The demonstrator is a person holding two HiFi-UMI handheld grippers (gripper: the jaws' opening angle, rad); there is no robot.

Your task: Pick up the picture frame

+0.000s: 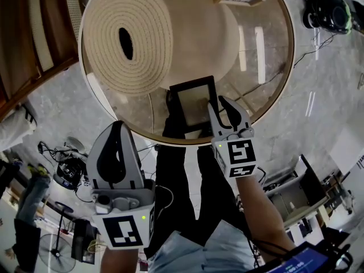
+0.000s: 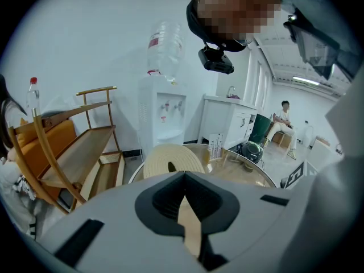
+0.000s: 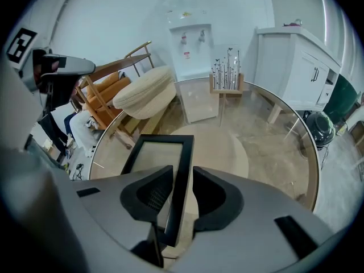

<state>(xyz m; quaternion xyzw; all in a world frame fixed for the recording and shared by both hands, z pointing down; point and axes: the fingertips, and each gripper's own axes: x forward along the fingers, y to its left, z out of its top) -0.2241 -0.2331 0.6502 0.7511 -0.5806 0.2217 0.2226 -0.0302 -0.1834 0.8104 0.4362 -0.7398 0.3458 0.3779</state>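
The frame (image 3: 183,158), a single black-edged one, sits between the jaws of the right claw (image 3: 179,178), which are closed on its right-hand rail near the lower corner. The rest of the frame reaches ahead and to the left of the claw, over the round glass tabletop (image 3: 273,129). Gripping the thin rail edge-on looks like the practical choice, since the flat face offers nothing to pinch. From the head view the frame (image 1: 193,104) lies at the near rim, just before the right claw (image 1: 219,104); whether it has cleared the glass cannot be told.

The left claw (image 1: 119,127) hangs back, behind and left of the right one and short of the tabletop (image 1: 256,50). Its own view shows the claw (image 2: 185,178) with jaws together on nothing, likely kept clear because one grip is enough for so light a piece.

One woven disc (image 1: 128,38) stands ahead and left of the working claw, well apart from the frame. One card stand (image 3: 226,73) sits at the far rim, straight ahead.
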